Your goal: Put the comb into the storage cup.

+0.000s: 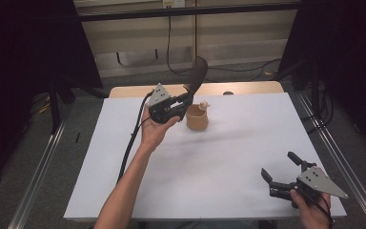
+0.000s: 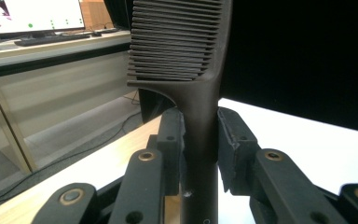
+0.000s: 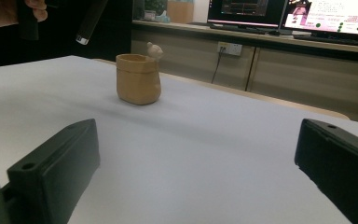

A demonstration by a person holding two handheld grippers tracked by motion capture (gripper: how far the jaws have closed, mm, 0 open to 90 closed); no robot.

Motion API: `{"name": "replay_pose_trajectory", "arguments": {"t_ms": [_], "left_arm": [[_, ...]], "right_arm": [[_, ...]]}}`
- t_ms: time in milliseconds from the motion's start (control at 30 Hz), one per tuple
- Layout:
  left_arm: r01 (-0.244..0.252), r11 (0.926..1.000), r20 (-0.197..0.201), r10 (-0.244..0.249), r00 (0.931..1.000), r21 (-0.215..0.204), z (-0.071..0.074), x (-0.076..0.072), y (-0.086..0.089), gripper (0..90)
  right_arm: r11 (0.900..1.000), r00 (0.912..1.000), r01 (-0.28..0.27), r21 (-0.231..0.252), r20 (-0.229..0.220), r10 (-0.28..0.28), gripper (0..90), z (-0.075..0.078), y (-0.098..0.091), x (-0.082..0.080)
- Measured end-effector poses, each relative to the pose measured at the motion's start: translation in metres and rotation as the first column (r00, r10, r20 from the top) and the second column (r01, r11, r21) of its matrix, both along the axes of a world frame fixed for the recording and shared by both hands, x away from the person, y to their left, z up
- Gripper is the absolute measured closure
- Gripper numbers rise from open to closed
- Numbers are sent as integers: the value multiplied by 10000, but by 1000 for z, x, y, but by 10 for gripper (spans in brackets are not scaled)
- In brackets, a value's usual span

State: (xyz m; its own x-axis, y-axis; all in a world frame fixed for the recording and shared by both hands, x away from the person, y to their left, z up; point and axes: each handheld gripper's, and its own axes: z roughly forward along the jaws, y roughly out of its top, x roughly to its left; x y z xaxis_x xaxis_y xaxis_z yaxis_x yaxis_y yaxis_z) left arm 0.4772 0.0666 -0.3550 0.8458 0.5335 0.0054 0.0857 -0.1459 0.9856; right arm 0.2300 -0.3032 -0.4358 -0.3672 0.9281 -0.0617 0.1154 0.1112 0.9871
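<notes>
Left gripper (image 1: 185, 99) raised above the far part of the white counter (image 1: 209, 157), its fingers (image 2: 170, 140) clamping a dark brown comb (image 2: 186, 60) by the handle. Comb standing upright out of the grip, teeth turned to one side, upper end (image 1: 198, 74) curving away over the counter's far edge. Handle's lower tip (image 3: 87, 23) hanging in the air, well above the counter surface.

Tan cup (image 1: 197, 118) sitting upright just beside the left gripper, a small pale figure (image 3: 154, 50) perching on its rim; comb and cup apart, not touching.

Right gripper (image 1: 280, 168) resting low near the counter's near right corner, well apart from the cup, its fingers (image 3: 56, 168) spreading wide and holding nothing, pointing toward the cup.

Monitors (image 3: 326, 16) glowing on a desk behind the counter.
</notes>
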Motion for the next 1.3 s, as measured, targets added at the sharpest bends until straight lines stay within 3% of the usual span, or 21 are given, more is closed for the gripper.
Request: {"name": "replay_pose_trajectory", "arguments": {"t_ms": [100, 167, 233, 300, 433, 600, 900, 1100, 1300], "left_arm": [[-43, 10000, -22, 43, 10000, -65, 3, 2, -5, 726], [-282, 9995, 199, 284, 9994, -122, 3, 1, -8, 726], [-160, 9996, 141, 163, 9998, -247, 0, 1, -12, 726], [-257, 9996, 259, 259, 9993, -66, -2, 1, -16, 727], [-374, 9989, -34, 373, 9993, -298, -6, 7, -20, 727], [-499, 9973, -33, 498, 9988, -544, -6, 14, -24, 726], [-648, 9962, 448, 674, 9967, -578, 0, 22, -30, 726], [-676, 9962, 387, 698, 9968, -556, -3, 27, -37, 726], [-935, 9948, 172, 942, 9954, -397, -15, 37, -40, 726]], "right_arm": [[10000, 10000, 15, 2, -7, -15, 0, 0, 0, 0], [10000, 10000, 5, -3, 14, -5, 0, 0, 0, 0], [10000, 10000, -7, 13, 16, 7, 0, 0, 0, -1], [10000, 10000, 10, 16, -14, -10, 0, 0, -1, -2], [10000, 10000, 9, 8, -10, -9, 0, 0, -1, -2], [10000, 10000, -25, 21, 21, 25, 0, 0, -1, -1], [10000, 10000, -25, 71, -8, 25, 0, 0, -1, -1], [9999, 10000, -72, 80, 20, 72, 0, 0, -1, -1], [9999, 10000, -99, 127, 3, 99, 0, 1, -1, -2]]}}
